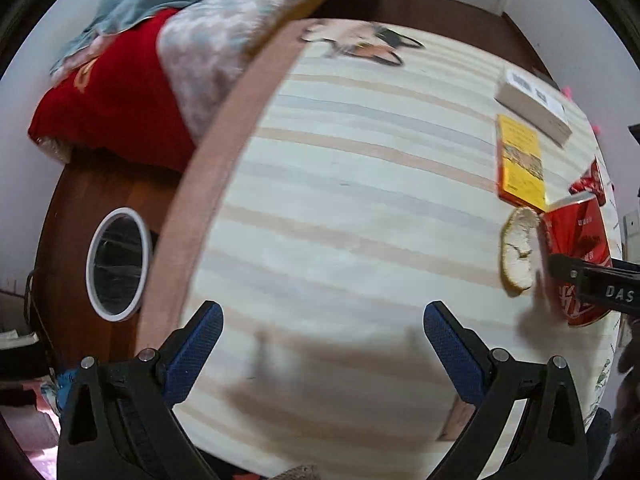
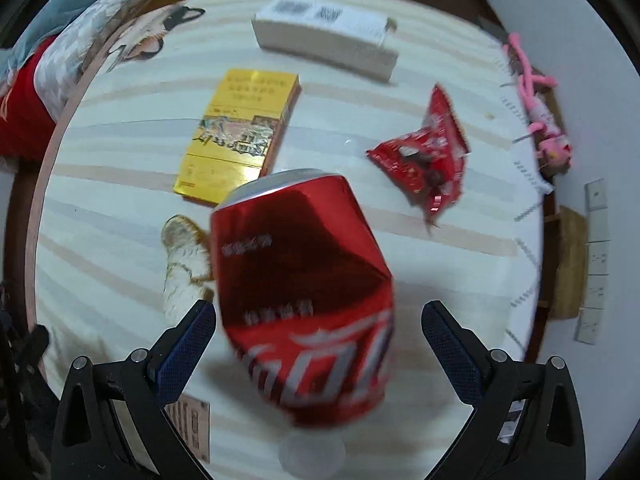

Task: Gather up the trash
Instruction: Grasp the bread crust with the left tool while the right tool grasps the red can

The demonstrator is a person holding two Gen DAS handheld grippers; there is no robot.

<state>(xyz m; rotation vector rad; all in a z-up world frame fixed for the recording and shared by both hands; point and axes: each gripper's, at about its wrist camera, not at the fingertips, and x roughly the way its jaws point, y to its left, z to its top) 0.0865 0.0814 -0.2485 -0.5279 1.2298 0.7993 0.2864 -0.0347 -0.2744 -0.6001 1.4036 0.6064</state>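
Left wrist view
Surface: round table under a cream cloth with pale pink and grey stripes (image 1: 340,184), a cartoon dog printed at its far edge.
Room: dark wooden floor; bed with red blanket (image 1: 116,96) and grey-blue cover lies left of the table.
Container: white-rimmed round bin with a dark liner (image 1: 118,264) stands on the floor just left of the table's edge; contents cannot be told.
Trash: crushed red drink can (image 1: 576,248) lies at the table's right side; pale citrus peel (image 1: 518,256) touches its left flank; flat yellow carton (image 1: 520,164) lies just beyond the peel.
Left gripper (image 1: 322,340): blue-padded fingers spread wide over bare cloth, holding nothing.
Right gripper: one black finger (image 1: 592,280) reaches across the can from the right.

Right wrist view
Surface: same striped cloth (image 2: 120,208), motion-blurred.
Trash: crushed red drink can (image 2: 304,300) sits at centre, between the fingers; peel (image 2: 184,264) lies against the can's left; yellow carton (image 2: 240,136) beyond-left of the can; torn red foil wrapper (image 2: 428,160) beyond-right; long white cardboard box (image 2: 328,36) far beyond the can.
Other: pink plush toy (image 2: 540,116) at the table's right rim, well apart from the can.
Right gripper (image 2: 318,332): fingers spread either side of the can, left pad (image 2: 188,344) near its side, right pad clear of it; not gripping.
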